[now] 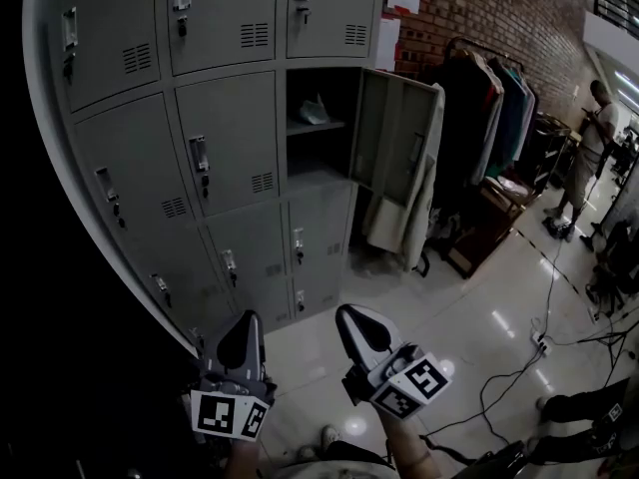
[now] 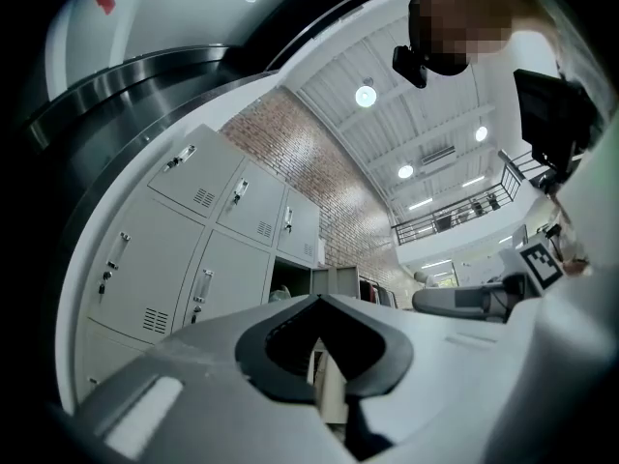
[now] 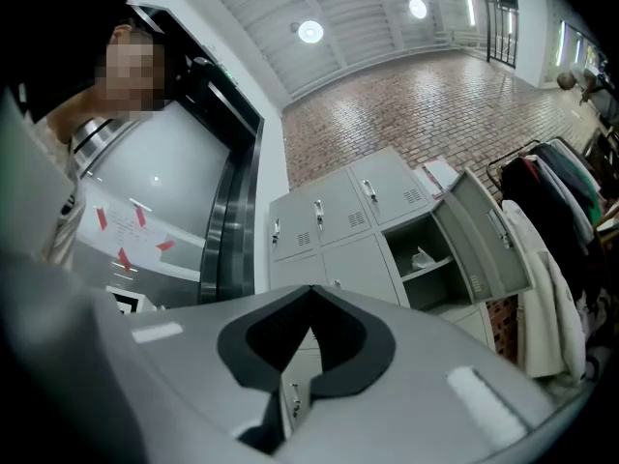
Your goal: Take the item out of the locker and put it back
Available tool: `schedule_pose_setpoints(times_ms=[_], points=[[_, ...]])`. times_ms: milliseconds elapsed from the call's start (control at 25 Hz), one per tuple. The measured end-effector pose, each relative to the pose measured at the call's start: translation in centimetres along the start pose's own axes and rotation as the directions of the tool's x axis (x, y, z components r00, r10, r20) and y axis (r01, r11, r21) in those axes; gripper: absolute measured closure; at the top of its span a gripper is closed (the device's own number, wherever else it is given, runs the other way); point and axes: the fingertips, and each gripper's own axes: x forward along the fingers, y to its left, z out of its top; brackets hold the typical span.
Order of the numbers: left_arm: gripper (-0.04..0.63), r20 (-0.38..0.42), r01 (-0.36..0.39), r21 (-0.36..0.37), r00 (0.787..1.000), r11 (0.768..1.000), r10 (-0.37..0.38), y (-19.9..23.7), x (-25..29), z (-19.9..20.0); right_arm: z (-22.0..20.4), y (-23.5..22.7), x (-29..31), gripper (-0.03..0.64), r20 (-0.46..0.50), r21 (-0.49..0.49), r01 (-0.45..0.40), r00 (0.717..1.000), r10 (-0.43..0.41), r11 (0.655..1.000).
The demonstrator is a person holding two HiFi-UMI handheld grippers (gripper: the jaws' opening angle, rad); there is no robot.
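A bank of grey lockers [image 1: 215,148] stands ahead, and one locker [image 1: 318,123] has its door [image 1: 396,140] swung open to the right. On its shelf lies a pale crumpled item [image 1: 315,111], which also shows in the right gripper view as the item [image 3: 421,258] and faintly in the left gripper view as the item [image 2: 280,295]. My left gripper [image 1: 243,339] and right gripper [image 1: 361,333] are held side by side low in the head view, well short of the lockers. Both are shut with nothing between their jaws: the left gripper [image 2: 319,299] and the right gripper [image 3: 311,289] show their tips meeting.
A pale coat [image 1: 399,213] hangs below the open door. A rack of dark clothes [image 1: 494,98] stands against the brick wall [image 1: 479,13] to the right. Cables [image 1: 519,367] trail across the glossy floor, and a person [image 1: 591,153] stands at the far right.
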Motion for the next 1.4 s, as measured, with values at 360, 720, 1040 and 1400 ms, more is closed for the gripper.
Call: schedule_pose_setpoints(times_ms=[360, 720, 1040, 1400], points=[[0.589, -0.004, 0.019, 0.008, 1.0, 1.0, -0.019, -4.9, -1.5, 0.0, 0.1, -0.2, -5.7, 0.615, 0.013, 0.068, 0.088, 0.996, -0.089, 0.994], [0.589, 0.011, 0.016, 0.0, 1.0, 1.0, -0.016, -7.4, -2.5, 0.4, 1.6, 0.2, -8.1, 0.615, 0.032, 0.071, 0.08, 0.996, -0.083, 0.994], [0.589, 0.01, 0.02, -0.001, 1.0, 1.0, -0.02, -8.2, -2.7, 0.4, 2.4, 0.6, -8.0, 0.615, 0.056, 0.078, 0.06, 0.996, -0.064, 0.995], [0.589, 0.01, 0.016, 0.008, 1.0, 1.0, -0.016, -8.2, -3.1, 0.5, 2.3, 0.7, -8.1, 0.615, 0.049, 0.069, 0.084, 0.995, -0.087, 0.994]])
